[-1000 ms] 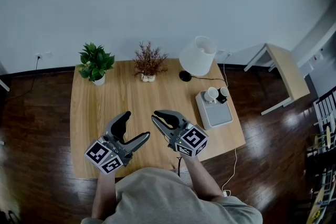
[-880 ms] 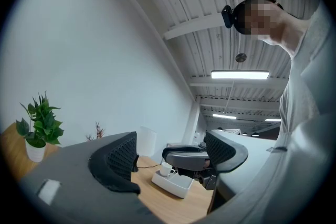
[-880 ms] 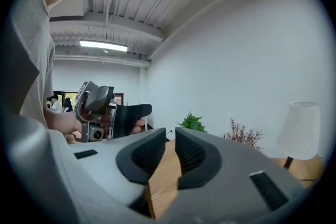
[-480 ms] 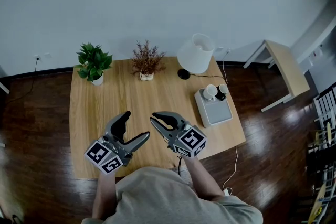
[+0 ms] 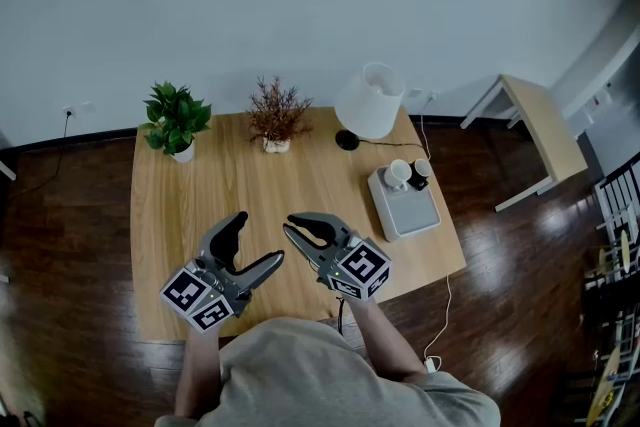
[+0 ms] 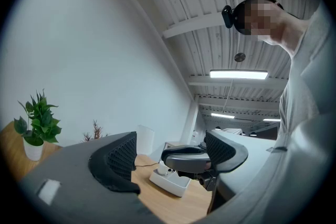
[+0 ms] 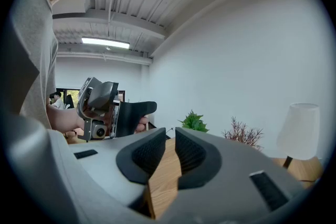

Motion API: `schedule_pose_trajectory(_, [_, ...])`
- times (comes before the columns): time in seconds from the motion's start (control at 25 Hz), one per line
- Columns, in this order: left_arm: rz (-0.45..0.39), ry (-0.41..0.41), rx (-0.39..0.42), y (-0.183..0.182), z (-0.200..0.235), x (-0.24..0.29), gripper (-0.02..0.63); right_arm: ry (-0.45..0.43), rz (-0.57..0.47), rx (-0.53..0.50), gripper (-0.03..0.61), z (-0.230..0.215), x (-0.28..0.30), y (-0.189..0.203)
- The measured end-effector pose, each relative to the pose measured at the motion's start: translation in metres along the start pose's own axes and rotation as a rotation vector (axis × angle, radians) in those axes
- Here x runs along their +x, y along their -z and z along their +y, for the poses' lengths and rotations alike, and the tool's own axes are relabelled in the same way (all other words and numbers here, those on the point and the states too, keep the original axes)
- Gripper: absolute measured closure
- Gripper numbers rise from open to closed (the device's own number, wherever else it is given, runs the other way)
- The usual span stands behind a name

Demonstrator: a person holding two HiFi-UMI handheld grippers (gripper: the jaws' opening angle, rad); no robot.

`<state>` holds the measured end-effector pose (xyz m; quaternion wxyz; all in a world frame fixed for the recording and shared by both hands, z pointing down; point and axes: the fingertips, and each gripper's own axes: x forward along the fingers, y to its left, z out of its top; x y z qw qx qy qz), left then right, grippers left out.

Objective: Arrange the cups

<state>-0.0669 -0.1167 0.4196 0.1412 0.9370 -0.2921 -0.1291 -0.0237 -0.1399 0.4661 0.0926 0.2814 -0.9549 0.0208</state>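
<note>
Two cups stand at the far end of a pale grey tray [image 5: 408,212] on the right side of the wooden table: a white cup [image 5: 399,176] and a dark cup [image 5: 421,173] beside it. Both grippers hover over the table's near edge, well short of the tray. My left gripper [image 5: 258,240] is open with nothing between its jaws; in the left gripper view [image 6: 170,157] the tray [image 6: 173,185] shows beyond them. My right gripper [image 5: 292,225] is shut and empty, and only table wood shows past its jaws in the right gripper view [image 7: 167,152].
Along the table's far edge stand a green potted plant [image 5: 176,120], a dried brown plant [image 5: 276,115] and a white lamp [image 5: 370,102] with a cable. A small side table [image 5: 538,130] stands on the dark floor to the right.
Both grippers keep their places and jaw positions. The head view has drifted slightly, so the table's objects sit a little further left and up.
</note>
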Motion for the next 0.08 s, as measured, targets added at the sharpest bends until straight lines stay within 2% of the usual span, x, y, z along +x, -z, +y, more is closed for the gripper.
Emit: schedule_pose_trajectory(0.08, [-0.001, 0.001, 0.000, 0.0000, 0.0003, 0.0003, 0.206, 0.002, 0.001, 0.002, 0.523, -0.0003, -0.0003, 0.0005])
